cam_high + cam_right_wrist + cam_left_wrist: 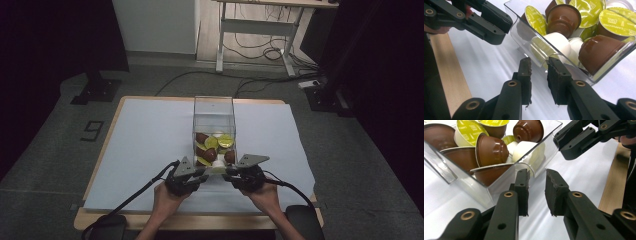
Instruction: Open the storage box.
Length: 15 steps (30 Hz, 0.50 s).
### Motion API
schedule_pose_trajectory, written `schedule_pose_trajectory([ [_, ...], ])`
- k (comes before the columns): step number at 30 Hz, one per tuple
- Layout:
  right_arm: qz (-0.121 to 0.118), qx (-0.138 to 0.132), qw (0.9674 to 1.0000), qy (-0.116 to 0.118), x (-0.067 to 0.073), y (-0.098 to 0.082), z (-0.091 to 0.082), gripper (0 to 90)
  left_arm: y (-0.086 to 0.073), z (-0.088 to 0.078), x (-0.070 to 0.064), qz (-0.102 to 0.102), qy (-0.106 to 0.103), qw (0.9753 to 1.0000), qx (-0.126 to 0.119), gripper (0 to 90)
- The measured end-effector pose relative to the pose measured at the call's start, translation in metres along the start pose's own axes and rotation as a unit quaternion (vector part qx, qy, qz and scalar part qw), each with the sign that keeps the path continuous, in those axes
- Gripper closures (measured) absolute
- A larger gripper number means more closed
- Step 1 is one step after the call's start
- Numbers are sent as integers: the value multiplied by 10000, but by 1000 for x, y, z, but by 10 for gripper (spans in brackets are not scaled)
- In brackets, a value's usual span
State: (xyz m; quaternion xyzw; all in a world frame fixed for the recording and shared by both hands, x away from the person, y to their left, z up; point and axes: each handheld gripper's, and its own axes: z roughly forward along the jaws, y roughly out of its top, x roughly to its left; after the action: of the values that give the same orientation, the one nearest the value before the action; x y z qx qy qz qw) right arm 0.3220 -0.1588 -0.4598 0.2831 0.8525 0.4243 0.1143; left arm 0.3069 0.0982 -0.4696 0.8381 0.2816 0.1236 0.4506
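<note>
From above, on the white-covered bench, a clear plastic box lies on its side, its long axis running away from the person toward the far edge. Its open mouth points back at the person, and brown, yellow-green and white coffee capsules are heaped at that near end. The left hand-held gripper and the right hand-held gripper sit just beside the mouth's two near corners, each in a hand that comes in from the bottom edge.

Along the left hand-held gripper, the two black jaws stand a little apart with nothing between the pads: released. The clear plastic box lies just beyond them with its rim close to the left jaw; whether they touch cannot be told. Brown and lime-lidded coffee capsules crowd inside. The right hand-held gripper hangs farther off, past the box's corner.

Along the right hand-held gripper, the jaws are likewise slightly parted and empty. The clear plastic box has its rim just ahead of the tips, with white, brown and lime-lidded coffee capsules behind the wall. The left hand-held gripper shows at upper left, over the bench and its wooden edge.
</note>
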Motion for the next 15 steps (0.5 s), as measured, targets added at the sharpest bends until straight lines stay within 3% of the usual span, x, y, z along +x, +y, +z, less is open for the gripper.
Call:
schedule_pose_trajectory([
  [15,122,13,9999,-99,-10,-10,-17,591,-13,-15,11,-122,29,9999,84,575],
])
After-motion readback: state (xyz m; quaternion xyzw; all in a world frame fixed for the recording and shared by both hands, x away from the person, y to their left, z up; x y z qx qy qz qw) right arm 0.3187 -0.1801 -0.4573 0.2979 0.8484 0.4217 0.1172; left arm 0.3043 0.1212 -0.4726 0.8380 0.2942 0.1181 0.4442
